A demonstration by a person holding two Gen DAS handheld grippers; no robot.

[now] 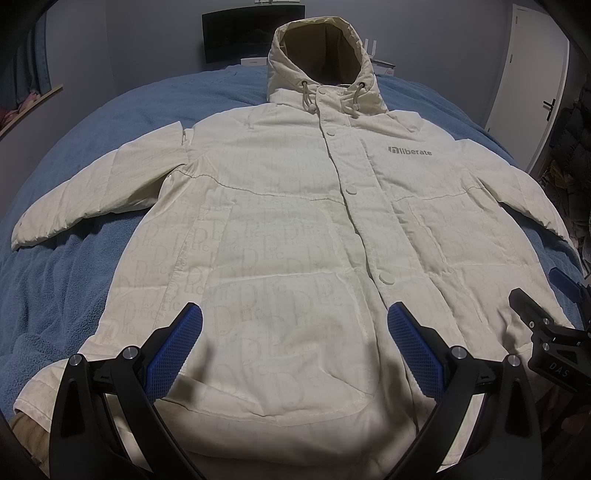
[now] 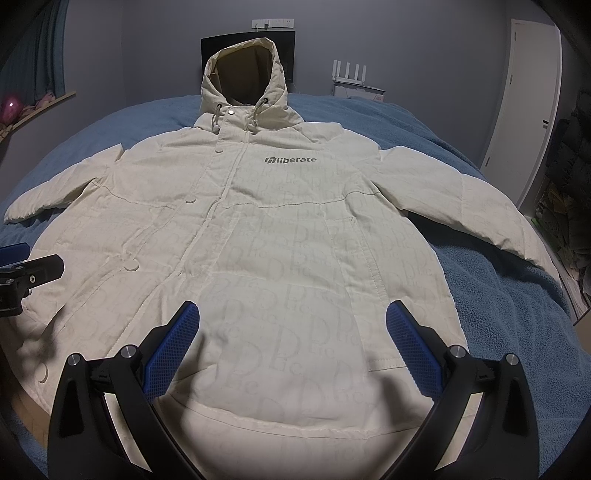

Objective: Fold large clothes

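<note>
A large cream hooded jacket [image 1: 295,229] [image 2: 280,236] lies face up and spread flat on a blue blanket, front snapped shut, hood pointing away, both sleeves stretched out to the sides. A grey "liberate" logo sits on its chest. My left gripper [image 1: 294,325] hovers open above the lower left part of the jacket near the hem, nothing between its blue pads. My right gripper [image 2: 291,325] hovers open above the lower right part of the hem, also holding nothing. The right gripper [image 1: 554,325] shows at the right edge of the left wrist view; the left gripper [image 2: 26,277] shows at the left edge of the right wrist view.
The blue blanket [image 1: 74,266] [image 2: 509,295] covers a bed and extends past both sleeves. A dark monitor [image 1: 236,35] stands behind the hood by the wall. A white router [image 2: 351,72] sits on a box at the back. A white door [image 2: 524,103] is at the right, with dark clutter beside it.
</note>
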